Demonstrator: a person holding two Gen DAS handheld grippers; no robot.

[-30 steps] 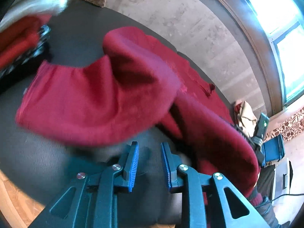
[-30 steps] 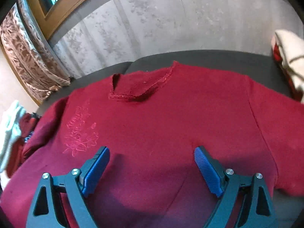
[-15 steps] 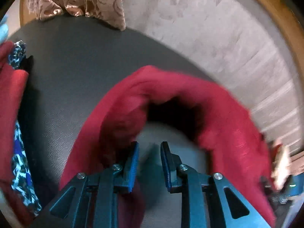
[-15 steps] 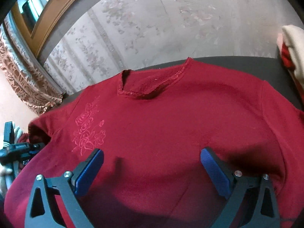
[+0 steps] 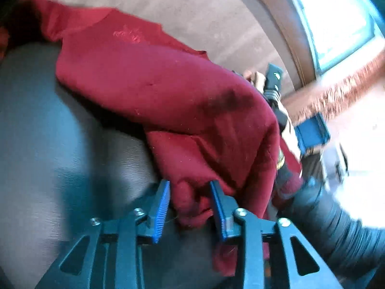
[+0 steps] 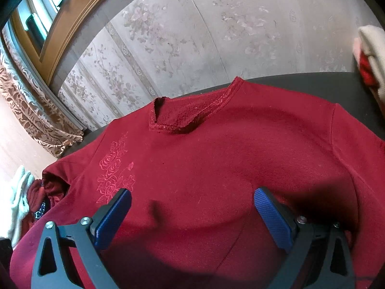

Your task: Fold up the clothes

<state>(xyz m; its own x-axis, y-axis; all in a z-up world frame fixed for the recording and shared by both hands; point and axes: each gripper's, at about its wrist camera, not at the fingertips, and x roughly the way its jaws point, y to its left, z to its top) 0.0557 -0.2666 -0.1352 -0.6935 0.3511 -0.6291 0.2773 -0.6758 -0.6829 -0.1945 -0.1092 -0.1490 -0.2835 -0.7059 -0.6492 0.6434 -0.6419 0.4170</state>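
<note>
Red sweater (image 6: 216,168) lying spread, front up, on the dark counter (image 6: 312,84); right tool (image 6: 192,213) poised above its chest, fingers wide apart; left tool (image 5: 190,207) straddling a bunched fold, not fully closed.

No readable text, label, brand, number or sign is showing in either wrist view. The only marking on the red sweater (image 6: 216,168) is an embroidered rose motif (image 6: 113,168) on its chest, a picture and not lettering; in the left wrist view that same motif (image 5: 127,33) is appearing only as a pale blur. The wallpaper (image 6: 216,36) behind is carrying floral patterns and small round ornaments, none forming letters.
</note>
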